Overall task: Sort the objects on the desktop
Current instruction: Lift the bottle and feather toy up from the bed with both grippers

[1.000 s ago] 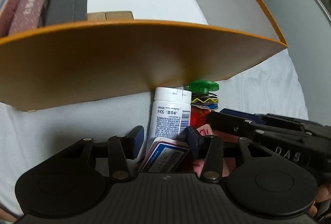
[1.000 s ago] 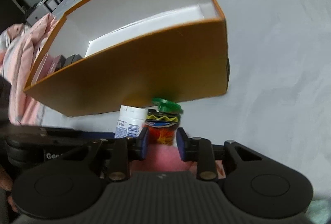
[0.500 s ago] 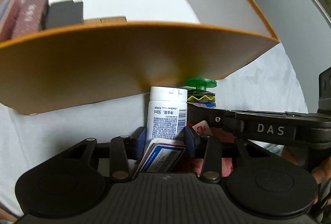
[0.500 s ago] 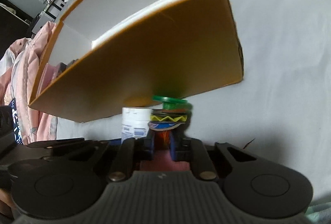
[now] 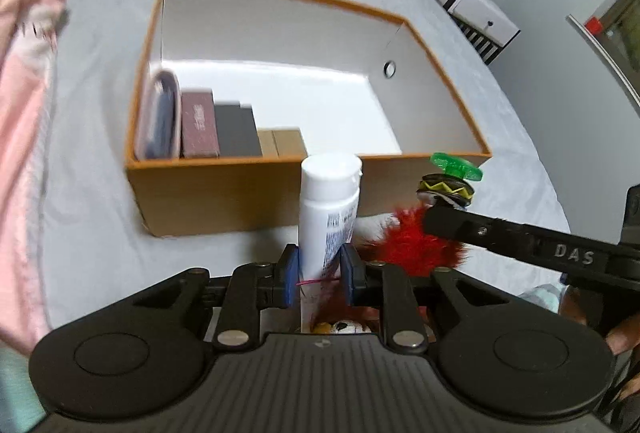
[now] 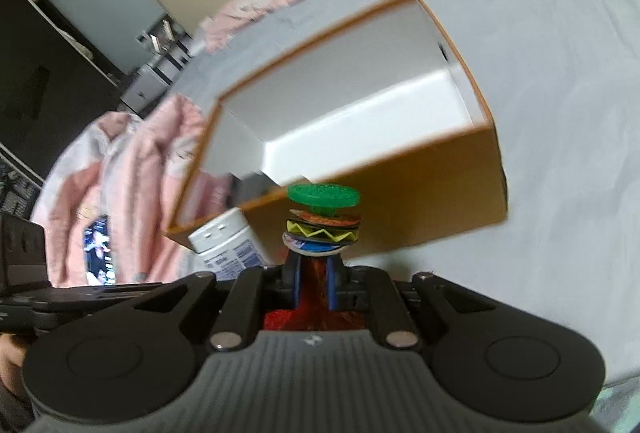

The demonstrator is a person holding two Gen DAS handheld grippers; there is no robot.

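Observation:
My left gripper (image 5: 319,269) holds a white bottle (image 5: 330,193) with a printed label upright between its blue pads; the jaws are closing on it and it hangs above the bedsheet. My right gripper (image 6: 314,277) is shut on the red feathers of a feathered shuttlecock (image 6: 322,217), whose green disc and stacked coloured discs point up. In the left wrist view the shuttlecock (image 5: 448,185) sits to the right of the bottle. Both are just in front of an orange box (image 5: 240,193) with a white inside.
Several small boxes (image 5: 236,131) and a pouch (image 5: 158,125) stand along the orange box's near left side; the rest of its floor is bare. A pink blanket (image 6: 132,169) with a phone (image 6: 96,249) on it lies left of the box. Grey sheet surrounds everything.
Both grippers rose, so the box's inside now shows from above. The left jaws narrowed onto the bottle and lifted it. The right jaws shut on the shuttlecock and lifted it.

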